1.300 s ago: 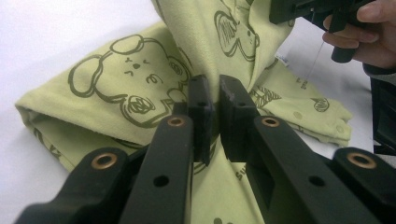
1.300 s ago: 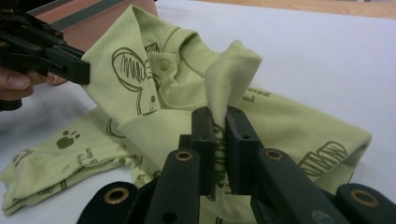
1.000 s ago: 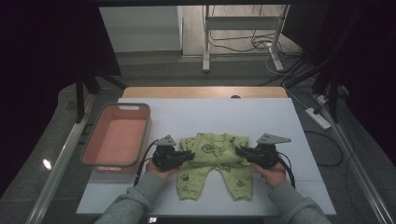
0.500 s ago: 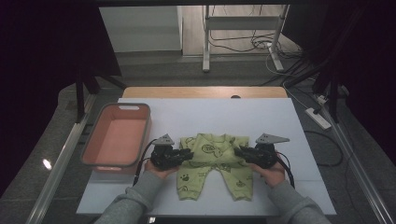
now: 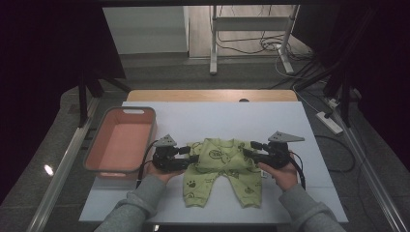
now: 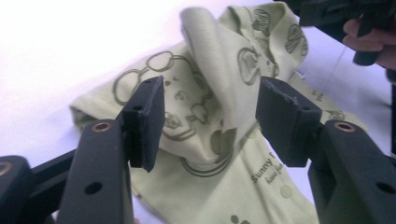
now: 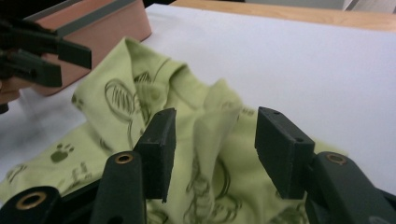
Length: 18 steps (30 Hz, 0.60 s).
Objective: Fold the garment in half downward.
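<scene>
Both grippers, left gripper and right gripper, have just been opening, jaws apart, letting folded sleeves of the green baby romper drop between them, nothing gripped

Both forearms reach in from the near edge, sleeves grey. Left tool points inward toward the right, right tool points inward toward the left, both held low. Each tool's jaws have just been opening and stand apart, pads pressing on nothing.
</scene>
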{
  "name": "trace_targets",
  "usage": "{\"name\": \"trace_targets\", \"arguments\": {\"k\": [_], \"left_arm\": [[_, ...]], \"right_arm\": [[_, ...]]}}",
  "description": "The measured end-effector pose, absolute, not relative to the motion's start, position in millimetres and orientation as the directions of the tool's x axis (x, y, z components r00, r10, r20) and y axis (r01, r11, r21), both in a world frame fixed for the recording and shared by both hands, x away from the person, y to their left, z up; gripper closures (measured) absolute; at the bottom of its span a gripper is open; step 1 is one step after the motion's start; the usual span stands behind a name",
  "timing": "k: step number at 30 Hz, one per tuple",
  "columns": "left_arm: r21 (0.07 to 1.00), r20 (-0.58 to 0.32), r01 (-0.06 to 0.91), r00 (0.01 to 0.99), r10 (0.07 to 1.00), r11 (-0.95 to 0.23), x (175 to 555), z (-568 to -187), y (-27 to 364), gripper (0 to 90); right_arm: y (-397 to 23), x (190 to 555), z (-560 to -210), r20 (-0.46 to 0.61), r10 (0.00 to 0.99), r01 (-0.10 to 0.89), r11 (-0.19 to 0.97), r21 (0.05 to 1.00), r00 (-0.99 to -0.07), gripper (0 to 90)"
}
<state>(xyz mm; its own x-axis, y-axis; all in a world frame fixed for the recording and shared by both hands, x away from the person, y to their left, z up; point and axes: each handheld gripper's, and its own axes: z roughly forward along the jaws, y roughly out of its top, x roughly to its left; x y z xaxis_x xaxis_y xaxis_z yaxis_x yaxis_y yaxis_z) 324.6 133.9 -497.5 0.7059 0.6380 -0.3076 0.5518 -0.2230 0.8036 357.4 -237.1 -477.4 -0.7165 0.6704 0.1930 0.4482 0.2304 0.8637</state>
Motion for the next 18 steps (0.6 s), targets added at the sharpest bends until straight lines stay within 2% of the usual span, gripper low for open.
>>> {"name": "trace_targets", "arguments": {"k": [7, 18], "left_arm": [[0.807, -0.313, 0.555, 0.694, 0.649, -0.205, 325, -495, 139, 40.3], [0.809, -0.317, 0.558, 0.679, 0.662, -0.185, 325, -493, 143, 40.0]], "right_arm": [[-219, 381, -470, 0.215, 0.662, 0.485, 0.255, 0.836, -0.718, 49.5], [-201, 406, -481, 0.232, 0.658, 0.516, 0.277, 0.81, -0.716, 52.5]]}}
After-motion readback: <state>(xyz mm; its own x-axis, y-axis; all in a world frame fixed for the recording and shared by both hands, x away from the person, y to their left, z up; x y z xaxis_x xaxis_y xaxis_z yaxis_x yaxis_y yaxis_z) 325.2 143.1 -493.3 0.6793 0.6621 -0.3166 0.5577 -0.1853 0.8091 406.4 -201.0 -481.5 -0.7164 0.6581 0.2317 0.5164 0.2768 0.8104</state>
